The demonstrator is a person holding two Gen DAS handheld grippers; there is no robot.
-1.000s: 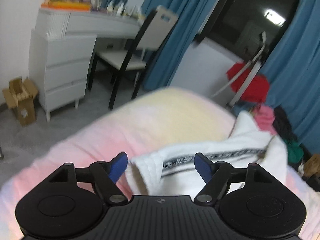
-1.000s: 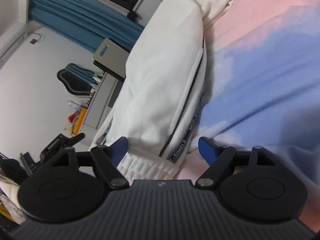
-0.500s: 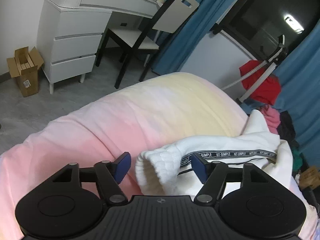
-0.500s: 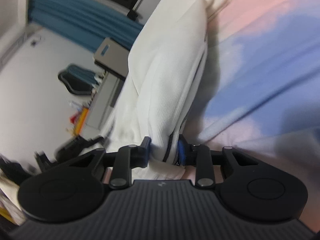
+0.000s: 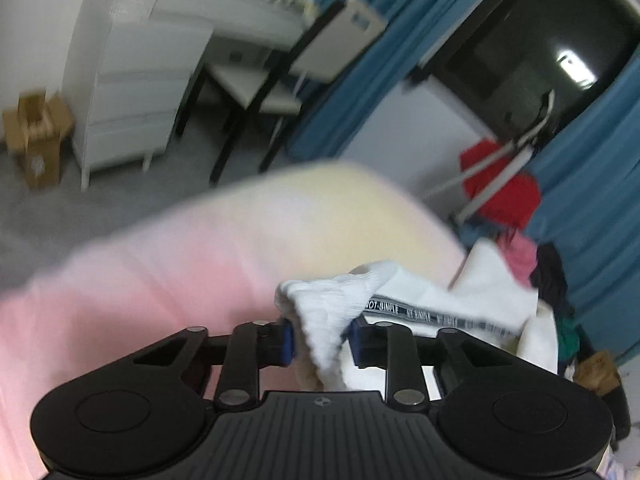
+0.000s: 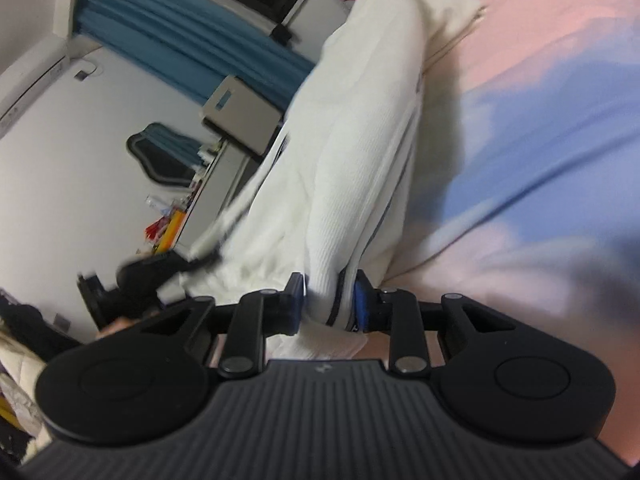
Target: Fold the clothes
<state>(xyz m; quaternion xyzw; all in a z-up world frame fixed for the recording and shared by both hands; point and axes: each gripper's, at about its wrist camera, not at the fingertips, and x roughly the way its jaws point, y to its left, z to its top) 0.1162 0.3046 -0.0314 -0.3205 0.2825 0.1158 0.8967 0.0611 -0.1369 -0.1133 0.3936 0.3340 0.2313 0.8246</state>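
White knit garment (image 6: 360, 152) with black lettered side stripe (image 5: 432, 313), bunched lengthwise on the pink-blue bedspread (image 6: 540, 120); ribbed cuff end (image 5: 320, 312) raised near the bed's edge, both ends pinched.

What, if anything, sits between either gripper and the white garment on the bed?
Nothing visible. The left gripper is closing with the white garment bunched between its blue pads; the right gripper is shut on another part of it, above the bedspread.
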